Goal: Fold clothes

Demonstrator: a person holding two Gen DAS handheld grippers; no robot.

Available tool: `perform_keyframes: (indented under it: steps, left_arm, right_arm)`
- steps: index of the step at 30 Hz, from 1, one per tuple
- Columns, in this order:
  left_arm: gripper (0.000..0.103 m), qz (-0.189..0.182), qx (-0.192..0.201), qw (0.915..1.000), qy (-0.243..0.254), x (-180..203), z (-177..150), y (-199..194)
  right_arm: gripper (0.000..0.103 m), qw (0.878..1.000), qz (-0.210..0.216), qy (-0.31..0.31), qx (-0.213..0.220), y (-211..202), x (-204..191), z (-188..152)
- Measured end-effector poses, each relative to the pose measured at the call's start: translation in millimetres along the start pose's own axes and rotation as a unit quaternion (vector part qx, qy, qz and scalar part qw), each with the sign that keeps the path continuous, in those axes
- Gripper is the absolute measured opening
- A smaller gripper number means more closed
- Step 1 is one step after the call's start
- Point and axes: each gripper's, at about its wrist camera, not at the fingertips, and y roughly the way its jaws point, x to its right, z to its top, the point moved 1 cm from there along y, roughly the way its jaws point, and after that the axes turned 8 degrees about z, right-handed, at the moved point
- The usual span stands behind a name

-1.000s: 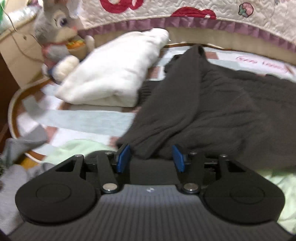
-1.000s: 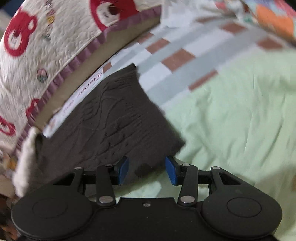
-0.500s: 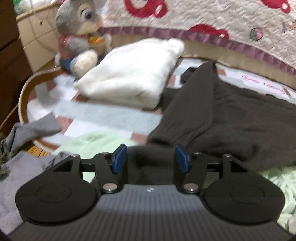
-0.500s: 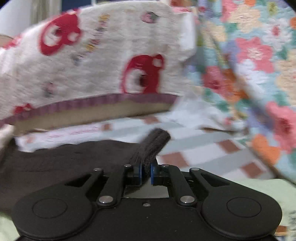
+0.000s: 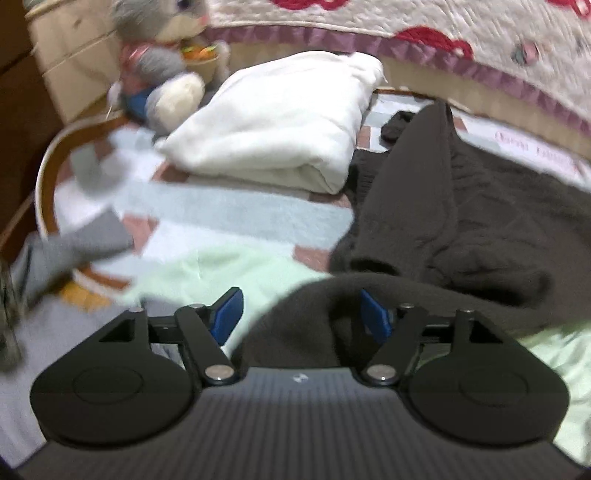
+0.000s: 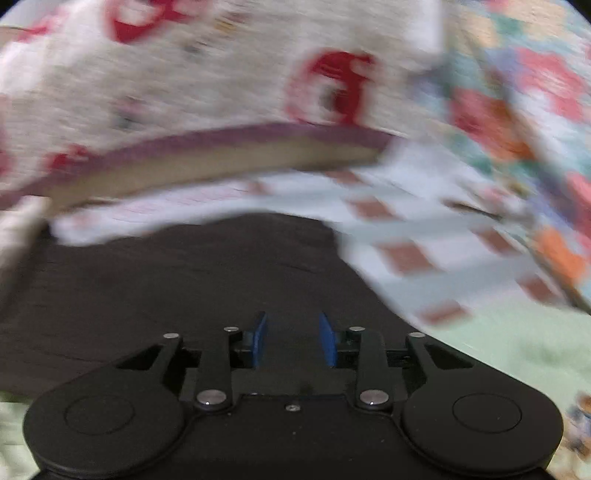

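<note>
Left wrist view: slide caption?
Left gripper opening over dark sweater; folded white garment and plush rabbit behind.

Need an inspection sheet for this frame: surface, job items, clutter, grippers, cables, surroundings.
Surface: bed with checked sheet, green blanket at the near side.
Job's things: dark sweater spread on the bed, a fold of it bunched at the left gripper; white folded garment beside it.
Clutter: plush rabbit at the bed's far corner; grey cloth hanging over the edge.
Grippers: left gripper jaws opening, sweater fold between them, pads off it; right gripper jaws opening above the sweater, nothing gripped.
Cables: nothing seen.
Surroundings: bear-print quilt along the far side; floral fabric at right; frames blurred.
</note>
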Motion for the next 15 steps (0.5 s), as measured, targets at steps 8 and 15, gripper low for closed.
perform_keyframes:
  steps: [8, 15]
  left_arm:
    - [0.08, -0.113, -0.098, 0.982, -0.115, -34.4, -20.5, 34.4]
    - [0.033, -0.12, -0.09, 0.9852, -0.084, -24.2, -24.5, 33.8]
  right_arm:
    - [0.039, 0.906, 0.366, -0.108, -0.184, 57.4, -164.1, -3.4]
    - [0.039, 0.81, 0.46, -0.206, -0.301, 108.1, -303.2, -53.1]
